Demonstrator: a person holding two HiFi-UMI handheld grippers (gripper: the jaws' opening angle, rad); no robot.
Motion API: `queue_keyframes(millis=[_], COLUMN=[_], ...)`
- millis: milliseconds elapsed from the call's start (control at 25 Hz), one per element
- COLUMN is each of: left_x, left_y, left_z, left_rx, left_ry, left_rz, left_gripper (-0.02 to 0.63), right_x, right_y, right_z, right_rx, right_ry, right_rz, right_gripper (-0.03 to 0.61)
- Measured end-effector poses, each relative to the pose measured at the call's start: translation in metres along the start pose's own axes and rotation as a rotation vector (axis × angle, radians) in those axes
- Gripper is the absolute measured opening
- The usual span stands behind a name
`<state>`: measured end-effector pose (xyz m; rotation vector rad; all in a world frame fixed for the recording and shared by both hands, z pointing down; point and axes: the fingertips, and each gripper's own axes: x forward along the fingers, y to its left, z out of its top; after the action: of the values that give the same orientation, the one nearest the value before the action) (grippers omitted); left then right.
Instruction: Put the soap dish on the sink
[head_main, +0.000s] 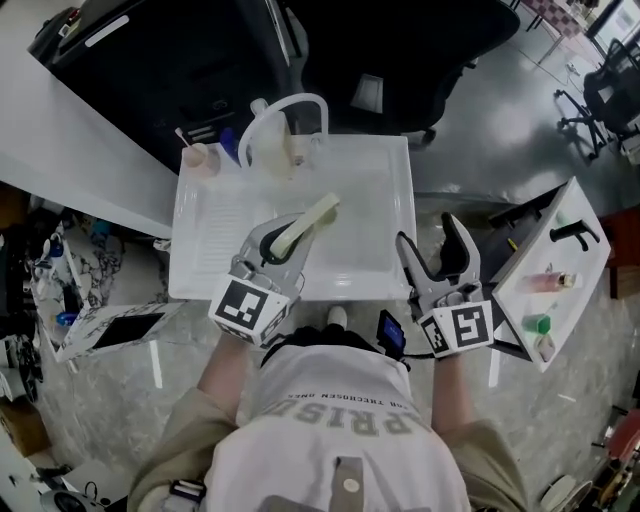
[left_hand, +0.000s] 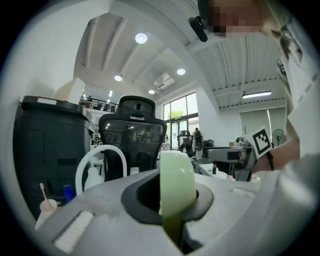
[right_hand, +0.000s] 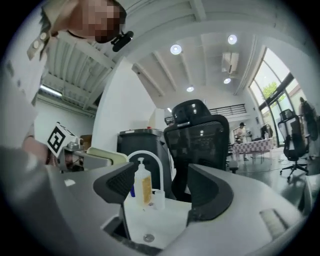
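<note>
Head view: shirt (head_main: 345, 405) reads "PRIS" while left gripper (head_main: 281, 240) clamps soap dish (head_main: 322, 211).

soap dish (head_main: 310, 222): pale green, oblong, shallow; being held edge-up (thin side showing in the left gripper view)
grip: left gripper (head_main: 283, 243) is clamping its near end; far end is sticking out toward the sink's back
position: hanging over the basin's middle, tilting slightly
sink (head_main: 195, 250): white, rectangular, lying flat under the dish
</note>
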<state>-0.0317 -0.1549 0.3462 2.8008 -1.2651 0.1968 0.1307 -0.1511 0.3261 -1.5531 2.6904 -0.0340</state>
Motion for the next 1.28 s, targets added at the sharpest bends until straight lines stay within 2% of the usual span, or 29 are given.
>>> queue_keyframes(millis=[200, 320, 520, 720, 1040, 1280], left_x=[0.014, 0.019, 0.025, 0.029, 0.036, 0.041], left_y=[-0.013, -0.016, -0.024, -0.029, -0.027, -0.022], left_z=[-0.012, -0.017, -0.023, -0.03, -0.041, -0.053], left_rx=[-0.02, -0.03, -0.065, -0.105, -0.198, -0.319], left_ry=[0.028, 0.041, 0.059, 0.084, 0.117, 0.138], left_rz=[-0.131, -0.195, -0.303, -0.414, -0.514, -0.557], left_gripper=[0.012, 0.012, 0.012, 0.012, 0.012, 0.012], right_x=[0.025, 0.036, 0.046, 0.055, 0.058, 0.059], right_y=[0.031, 0.048, 0.071, 0.083, 0.088, 0.084], right_z=[-0.024, -0.045, -0.073, -0.089, -0.103, -0.109], right_rx=[0.031, 0.082, 0.233, 0.315, 0.385, 0.436], right_ry=[0.066, 0.126, 0.197, 0.244, 0.294, 0.298], right_rz=[0.263, 0.379, 0.534, 0.59, 0.641, 0.629], right_gripper=[0.333, 0.333, 0.333, 0.324, 0.215, 0.141])
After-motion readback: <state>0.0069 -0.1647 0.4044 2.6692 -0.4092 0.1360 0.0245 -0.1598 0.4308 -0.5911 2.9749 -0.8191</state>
